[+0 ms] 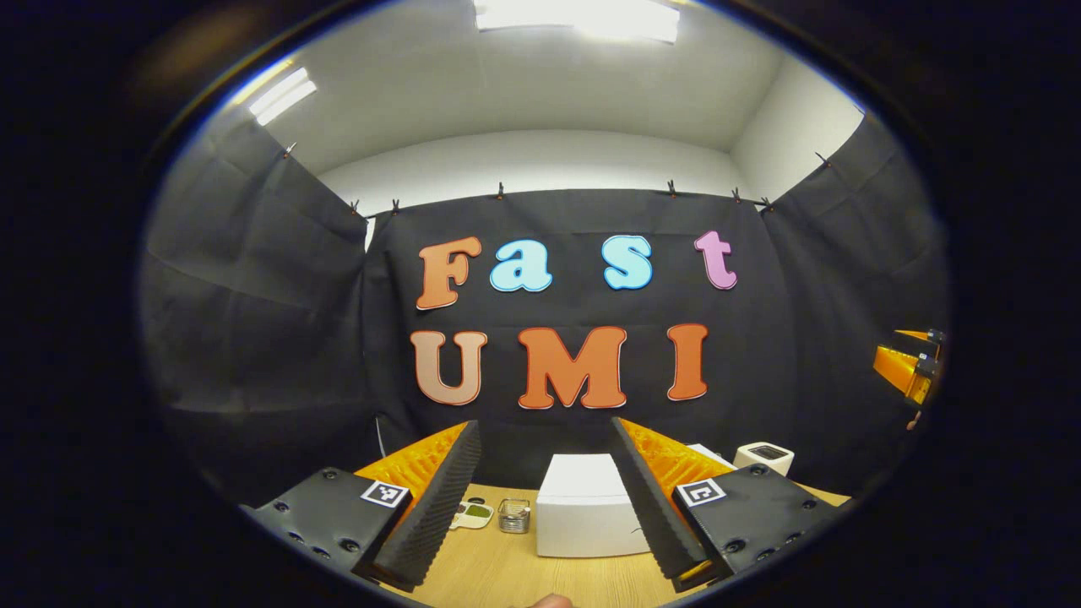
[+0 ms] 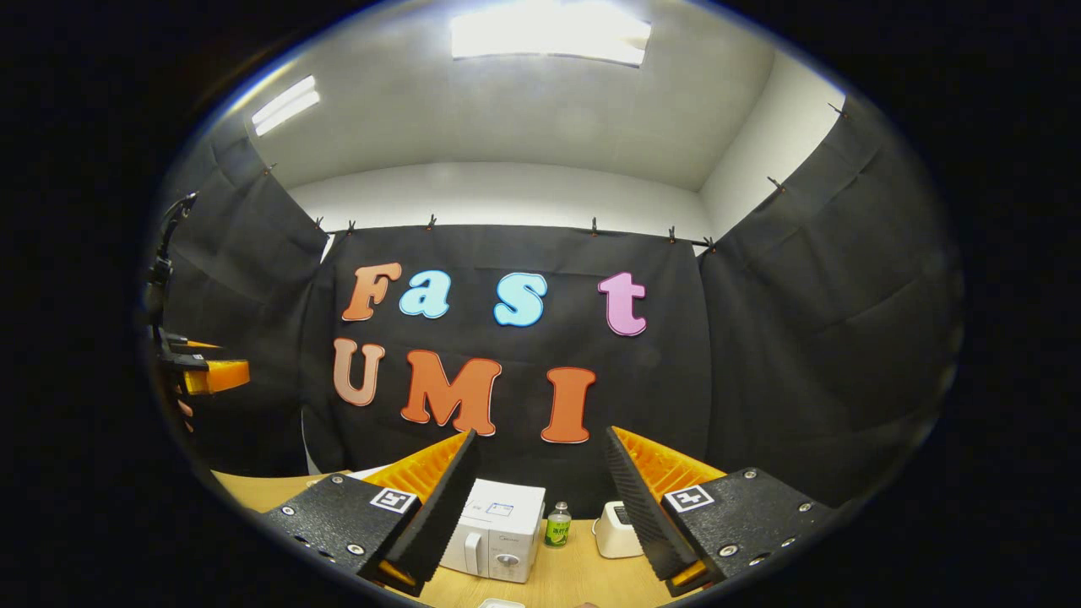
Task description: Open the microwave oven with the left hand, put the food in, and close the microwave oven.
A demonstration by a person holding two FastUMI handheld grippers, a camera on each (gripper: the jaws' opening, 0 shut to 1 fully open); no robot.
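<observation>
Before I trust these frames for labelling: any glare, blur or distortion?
Left gripper view: ceiling light blown out, fisheye bends the walls, microwave sharp. Right gripper view: same glare from its ceiling light, edges curved and dim, microwave readable.

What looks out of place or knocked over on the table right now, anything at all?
Nothing stands out. The microwave oven sits upright and shut on the table, with the small bottle standing beside it. Both grippers are open and empty.
</observation>
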